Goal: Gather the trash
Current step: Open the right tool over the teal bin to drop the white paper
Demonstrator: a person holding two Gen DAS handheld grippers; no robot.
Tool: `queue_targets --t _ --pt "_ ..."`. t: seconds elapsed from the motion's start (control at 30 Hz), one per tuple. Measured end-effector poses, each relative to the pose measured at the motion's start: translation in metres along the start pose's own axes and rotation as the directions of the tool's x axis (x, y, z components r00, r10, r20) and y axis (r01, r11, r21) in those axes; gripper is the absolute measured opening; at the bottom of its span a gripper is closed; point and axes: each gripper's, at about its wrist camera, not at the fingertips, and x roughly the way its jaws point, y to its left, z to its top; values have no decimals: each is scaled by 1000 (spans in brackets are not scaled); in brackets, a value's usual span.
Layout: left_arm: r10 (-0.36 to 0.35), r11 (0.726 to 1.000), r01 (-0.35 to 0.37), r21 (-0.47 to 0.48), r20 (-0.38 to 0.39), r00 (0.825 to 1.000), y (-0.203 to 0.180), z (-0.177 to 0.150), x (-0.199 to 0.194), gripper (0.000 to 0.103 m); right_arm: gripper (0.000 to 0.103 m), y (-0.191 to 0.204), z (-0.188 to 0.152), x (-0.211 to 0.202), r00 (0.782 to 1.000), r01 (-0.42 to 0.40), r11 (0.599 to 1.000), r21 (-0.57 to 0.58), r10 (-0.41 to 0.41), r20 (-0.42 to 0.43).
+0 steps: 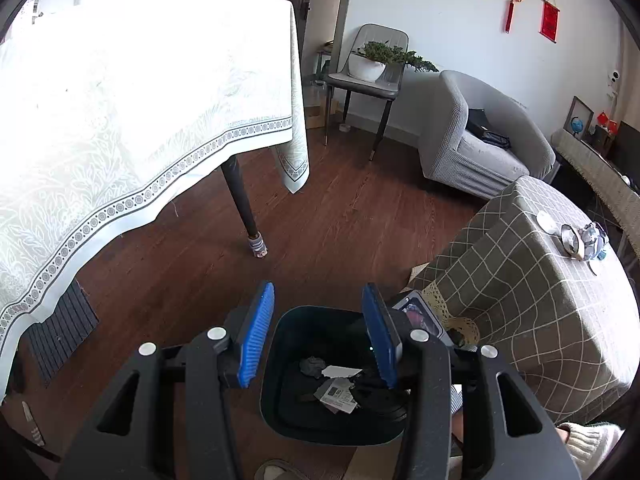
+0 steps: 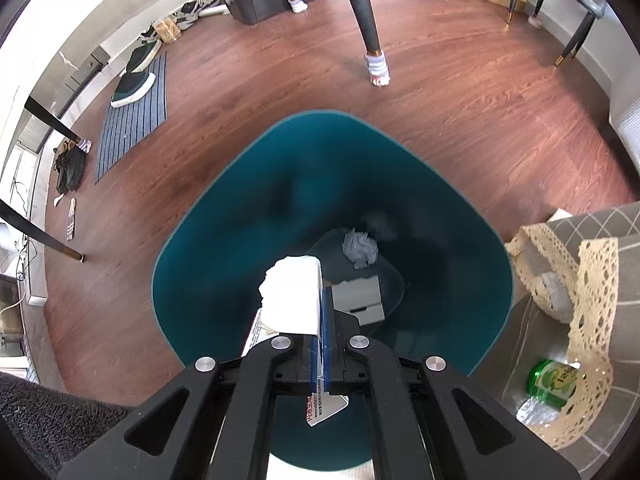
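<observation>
A checked-cloth table (image 1: 532, 280) stood at three o'clock of the teal bin (image 2: 240, 208), a table leg (image 2: 370, 36) at twelve. The right gripper (image 2: 322, 316) pinched a torn white packet (image 2: 294, 296) over the bin's mouth. The left gripper (image 1: 316, 336) hung spread and empty above it. Crumpled paper (image 2: 360, 250) lay inside.

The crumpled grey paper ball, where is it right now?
The crumpled grey paper ball lies at the bottom of the teal plastic bin, just beyond a small white box, near the right wrist view's centre.
</observation>
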Motion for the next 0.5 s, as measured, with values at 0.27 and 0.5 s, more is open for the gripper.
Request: queue_targets --t 0.27,0.5 --pt "-36 999 37 -39 29 999 3 7 -8 49 2 2 -6 4 999 -10 999 -31 9 -43" --pt "-49 997 52 -54 55 997 -4 14 -12 49 2 8 -15 2 997 -26 998 -50 22 -79"
